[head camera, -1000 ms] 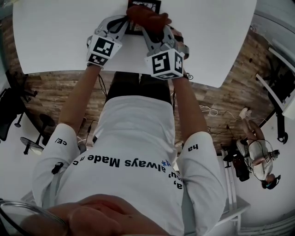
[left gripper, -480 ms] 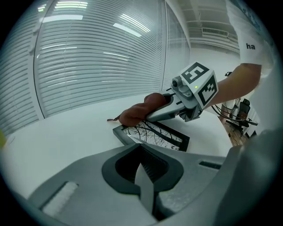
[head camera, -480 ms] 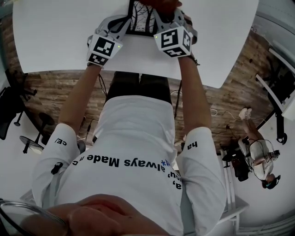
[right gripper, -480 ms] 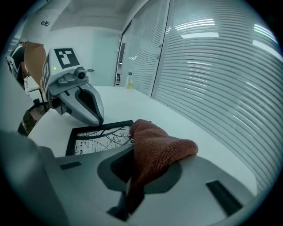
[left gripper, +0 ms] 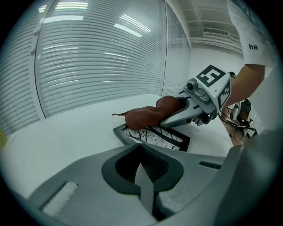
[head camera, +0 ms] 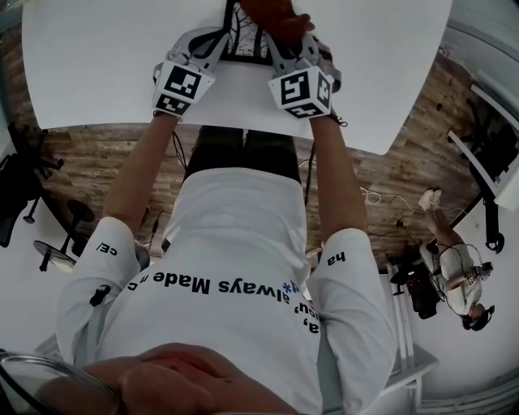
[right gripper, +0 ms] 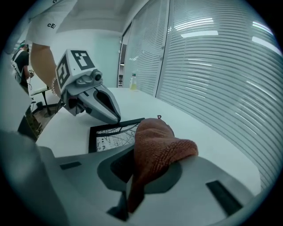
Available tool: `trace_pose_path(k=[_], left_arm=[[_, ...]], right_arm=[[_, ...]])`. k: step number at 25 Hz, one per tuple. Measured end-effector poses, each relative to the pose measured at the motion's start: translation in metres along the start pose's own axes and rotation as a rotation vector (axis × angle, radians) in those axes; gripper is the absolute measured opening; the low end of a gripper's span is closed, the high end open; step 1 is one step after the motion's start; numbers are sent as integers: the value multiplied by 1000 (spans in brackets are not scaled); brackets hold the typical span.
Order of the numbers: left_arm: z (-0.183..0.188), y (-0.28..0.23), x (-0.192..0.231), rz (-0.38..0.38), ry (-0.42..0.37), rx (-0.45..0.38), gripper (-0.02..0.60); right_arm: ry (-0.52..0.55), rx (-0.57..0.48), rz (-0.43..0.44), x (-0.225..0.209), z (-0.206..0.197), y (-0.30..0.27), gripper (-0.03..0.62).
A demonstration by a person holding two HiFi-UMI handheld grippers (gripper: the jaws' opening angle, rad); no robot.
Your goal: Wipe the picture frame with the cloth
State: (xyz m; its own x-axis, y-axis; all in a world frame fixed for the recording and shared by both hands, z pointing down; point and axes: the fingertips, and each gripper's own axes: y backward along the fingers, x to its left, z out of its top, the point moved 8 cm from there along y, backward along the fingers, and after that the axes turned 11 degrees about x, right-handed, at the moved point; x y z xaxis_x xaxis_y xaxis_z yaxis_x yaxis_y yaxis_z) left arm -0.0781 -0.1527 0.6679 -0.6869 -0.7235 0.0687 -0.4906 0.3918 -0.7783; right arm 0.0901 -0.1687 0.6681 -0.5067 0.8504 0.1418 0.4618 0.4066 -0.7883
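Head view: at top centre the picture frame (head camera: 246, 42) lies flat on the white tabletop (head camera: 97, 57). The left gripper (head camera: 219, 40) touches its edge, probably to steady it, while the right gripper (head camera: 284, 36) holds the rust-brown cloth (head camera: 276, 11) on it.

Left gripper view: its fingers are pressed together, empty.

Right gripper view: its fingers pinch the cloth's bunched end. A bottle (right gripper: 133, 82) stands well apart, out of the way.

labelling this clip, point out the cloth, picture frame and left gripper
cloth (right gripper: 161, 148), right gripper view, bunched middle
picture frame (left gripper: 154, 137), left gripper view, printed middle
left gripper (right gripper: 116, 119), right gripper view, closed tips
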Motion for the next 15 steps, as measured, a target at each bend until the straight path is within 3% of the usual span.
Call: trace_pose_path(k=[15], left_arm=[[-9, -4, 10, 8, -10, 25, 2]], right_arm=[[9, -11, 83, 69, -23, 19, 29]])
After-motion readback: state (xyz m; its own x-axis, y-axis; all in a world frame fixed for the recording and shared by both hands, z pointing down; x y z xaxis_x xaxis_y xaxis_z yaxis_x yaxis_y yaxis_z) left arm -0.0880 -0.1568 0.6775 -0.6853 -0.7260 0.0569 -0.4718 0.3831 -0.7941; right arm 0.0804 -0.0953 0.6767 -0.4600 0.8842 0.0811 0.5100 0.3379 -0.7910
